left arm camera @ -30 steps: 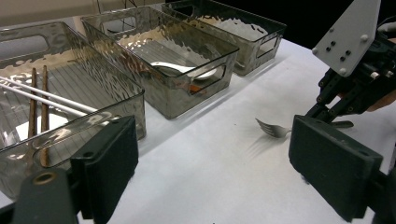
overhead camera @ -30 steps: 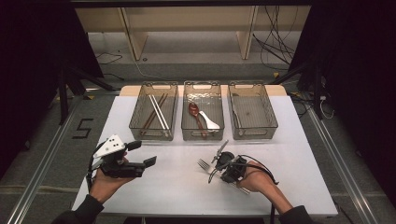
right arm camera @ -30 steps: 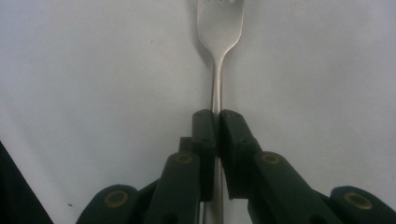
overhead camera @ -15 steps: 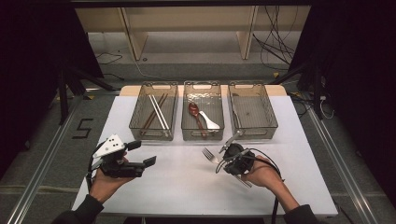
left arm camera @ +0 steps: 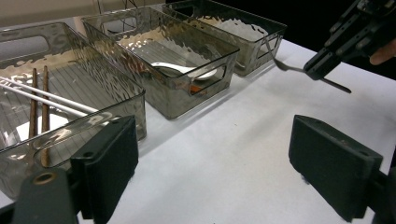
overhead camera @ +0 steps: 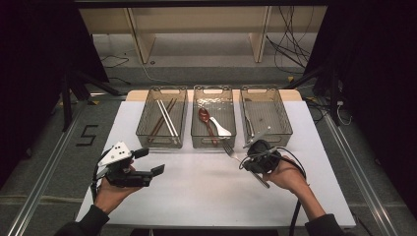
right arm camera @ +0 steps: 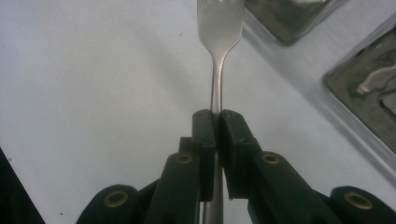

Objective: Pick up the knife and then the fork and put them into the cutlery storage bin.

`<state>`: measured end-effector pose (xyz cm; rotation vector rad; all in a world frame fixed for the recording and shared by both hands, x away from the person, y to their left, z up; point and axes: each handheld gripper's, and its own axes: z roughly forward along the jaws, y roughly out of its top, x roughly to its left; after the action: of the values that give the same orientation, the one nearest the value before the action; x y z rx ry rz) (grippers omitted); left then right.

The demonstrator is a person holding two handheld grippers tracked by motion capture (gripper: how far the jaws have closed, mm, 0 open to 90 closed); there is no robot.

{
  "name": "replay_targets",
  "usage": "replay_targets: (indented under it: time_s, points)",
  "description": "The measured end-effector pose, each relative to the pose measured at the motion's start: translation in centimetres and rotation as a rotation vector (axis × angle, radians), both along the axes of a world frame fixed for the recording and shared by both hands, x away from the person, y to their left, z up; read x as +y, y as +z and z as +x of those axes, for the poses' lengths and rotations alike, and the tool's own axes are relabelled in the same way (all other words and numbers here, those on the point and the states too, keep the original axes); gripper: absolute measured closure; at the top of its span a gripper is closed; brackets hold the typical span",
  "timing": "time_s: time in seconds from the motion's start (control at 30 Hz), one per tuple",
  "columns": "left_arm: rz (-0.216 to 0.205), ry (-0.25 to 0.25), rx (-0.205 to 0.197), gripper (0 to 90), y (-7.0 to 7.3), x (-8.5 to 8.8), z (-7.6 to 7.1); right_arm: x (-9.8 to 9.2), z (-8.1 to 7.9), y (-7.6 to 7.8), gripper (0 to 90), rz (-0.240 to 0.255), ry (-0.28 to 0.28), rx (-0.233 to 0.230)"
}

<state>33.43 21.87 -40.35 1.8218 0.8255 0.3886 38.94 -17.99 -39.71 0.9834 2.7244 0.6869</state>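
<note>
Since the earlier picture, the right gripper (overhead camera: 244,152) has been carrying the shiny silver metal fork (overhead camera: 229,148) up and forward across the white table (overhead camera: 196,191), and now the fork is hanging just in front of the three clear plastic bins. Its prongs are pointing near the front wall of the middle bin (overhead camera: 213,143), which is holding a red spoon and a white spoon (overhead camera: 219,125). I think the fork is going into the right bin (overhead camera: 266,118), where another piece of silver cutlery seems to be lying, so the sorting step looks about halfway done. The right gripper's black fingers (right arm camera: 205,140) are squeezing tight on the thin neck of the fork, with the prongs sticking out ahead and the handle poking out behind. The left gripper (overhead camera: 147,162) is waiting low over the table, and its fingers (left arm camera: 112,158) are standing wide apart, holding nothing. The left bin (overhead camera: 162,118) is holding long chopsticks (overhead camera: 164,118).
</note>
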Motion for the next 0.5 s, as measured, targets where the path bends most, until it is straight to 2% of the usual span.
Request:
replay_targets:
  time_s: [0.2, 0.3, 0.5]
  points:
    - [0.001, 0.005, 0.001, 15.4, 0.0, 0.0, 0.0, -1.1, 0.6, 1.4, 85.2, 0.054, -0.034, -0.036]
    - [0.001, 0.005, 0.003, 15.3, -0.1, -0.1, 0.0, -1.7, 1.2, 2.0, 85.1, 0.067, -0.052, -0.064]
    - [0.004, 0.006, 0.003, 15.3, -0.1, 0.0, 0.1, -2.8, 2.0, 3.0, 85.1, 0.099, -0.094, -0.089]
